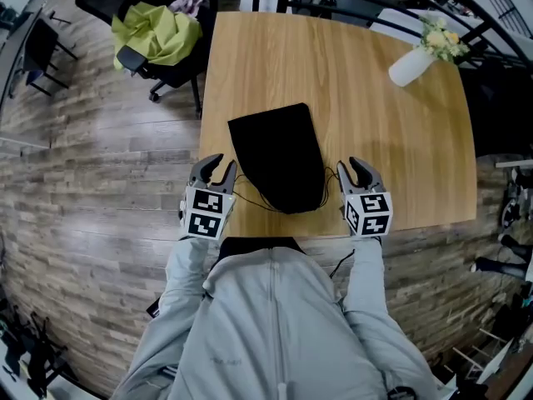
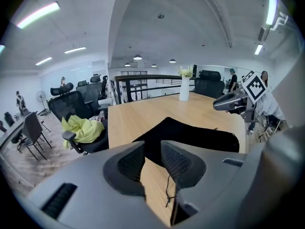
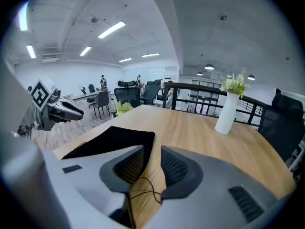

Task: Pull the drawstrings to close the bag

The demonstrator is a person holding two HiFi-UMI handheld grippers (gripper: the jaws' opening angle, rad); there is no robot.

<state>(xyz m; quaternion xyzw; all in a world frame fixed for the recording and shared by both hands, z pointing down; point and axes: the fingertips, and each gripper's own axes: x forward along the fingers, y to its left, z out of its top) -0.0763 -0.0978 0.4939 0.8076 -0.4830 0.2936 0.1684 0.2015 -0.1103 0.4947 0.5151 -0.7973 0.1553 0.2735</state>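
Note:
A black drawstring bag [image 1: 279, 161] lies flat on the wooden table [image 1: 383, 140], its gathered mouth toward the near edge. Thin black cords [image 1: 250, 197] trail out on both sides of the mouth. My left gripper [image 1: 218, 172] sits just left of the bag and stands open. In the left gripper view a loose cord [image 2: 167, 191] lies on the wood under its jaws [image 2: 152, 149]. My right gripper [image 1: 356, 172] sits just right of the bag, open as well. A loop of cord [image 3: 145, 187] rests on the table below its jaws [image 3: 152, 156], not pinched.
A white vase with flowers [image 1: 412, 65] stands at the table's far right corner. An office chair with a yellow-green cloth [image 1: 158, 36] stands off the table's far left corner. The table's near edge runs just behind both grippers.

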